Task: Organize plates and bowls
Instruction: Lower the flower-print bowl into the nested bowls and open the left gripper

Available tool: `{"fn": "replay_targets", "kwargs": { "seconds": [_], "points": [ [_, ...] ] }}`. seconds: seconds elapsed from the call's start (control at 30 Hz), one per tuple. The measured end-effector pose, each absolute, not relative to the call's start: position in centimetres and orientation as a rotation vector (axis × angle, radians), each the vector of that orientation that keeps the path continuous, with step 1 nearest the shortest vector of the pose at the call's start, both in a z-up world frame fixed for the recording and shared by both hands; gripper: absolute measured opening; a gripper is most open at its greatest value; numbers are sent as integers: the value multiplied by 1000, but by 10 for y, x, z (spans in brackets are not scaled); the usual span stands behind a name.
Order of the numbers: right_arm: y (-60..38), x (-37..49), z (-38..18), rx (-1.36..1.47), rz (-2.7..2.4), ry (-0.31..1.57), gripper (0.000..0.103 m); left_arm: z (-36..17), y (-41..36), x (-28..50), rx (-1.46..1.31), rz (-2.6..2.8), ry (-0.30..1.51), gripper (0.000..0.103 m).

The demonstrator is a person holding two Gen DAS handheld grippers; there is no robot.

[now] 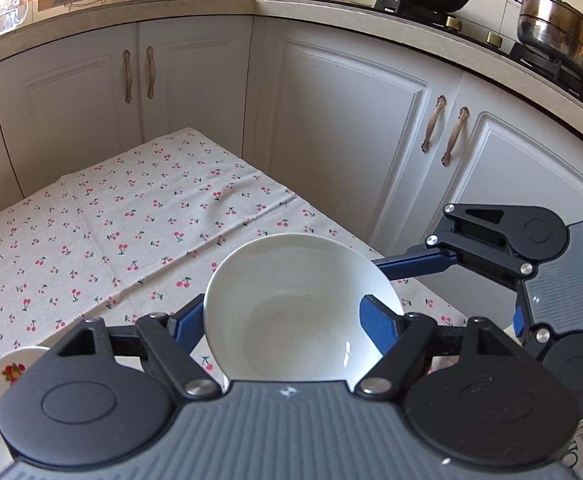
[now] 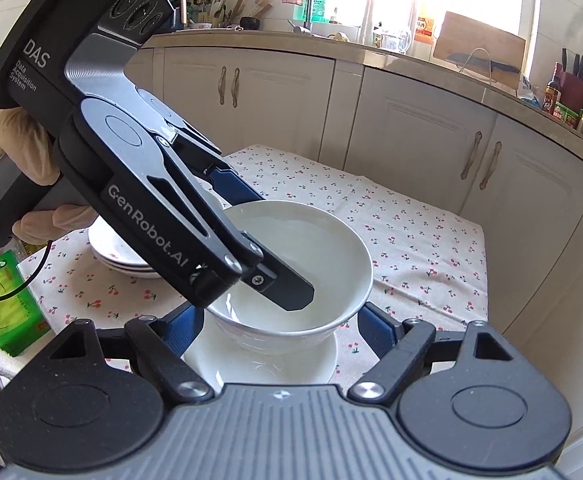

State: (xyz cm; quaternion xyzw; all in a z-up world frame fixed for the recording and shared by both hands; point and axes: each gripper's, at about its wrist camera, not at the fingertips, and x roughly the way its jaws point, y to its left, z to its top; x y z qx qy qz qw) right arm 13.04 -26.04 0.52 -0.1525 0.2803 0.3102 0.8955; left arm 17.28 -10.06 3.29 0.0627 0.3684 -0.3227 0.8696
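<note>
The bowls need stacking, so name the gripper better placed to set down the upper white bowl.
Left, probably. The left gripper pinches the wall of the white bowl, one finger inside, one outside. The right gripper only straddles the white dish underneath.

— The bowl [image 1: 291, 312] is plain white; the tablecloth [image 1: 131, 224] is beige with red cherries.
— And the gripper fingers [image 1: 379, 322] are blue, the cabinets [image 1: 331, 112] cream.

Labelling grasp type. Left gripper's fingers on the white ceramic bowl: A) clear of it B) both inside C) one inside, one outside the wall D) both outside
C: the left gripper has one finger down inside the white ceramic bowl, the other outside its far wall.
</note>
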Motion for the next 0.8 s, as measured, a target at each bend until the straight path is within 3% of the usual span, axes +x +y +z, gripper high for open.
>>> {"fn": "replay_targets", "kwargs": {
  "seconds": [0.8],
  "points": [
    [-267,121,-20,-243,630,636,87,4,-105,168,31,-657,769,85]
  ]
}}
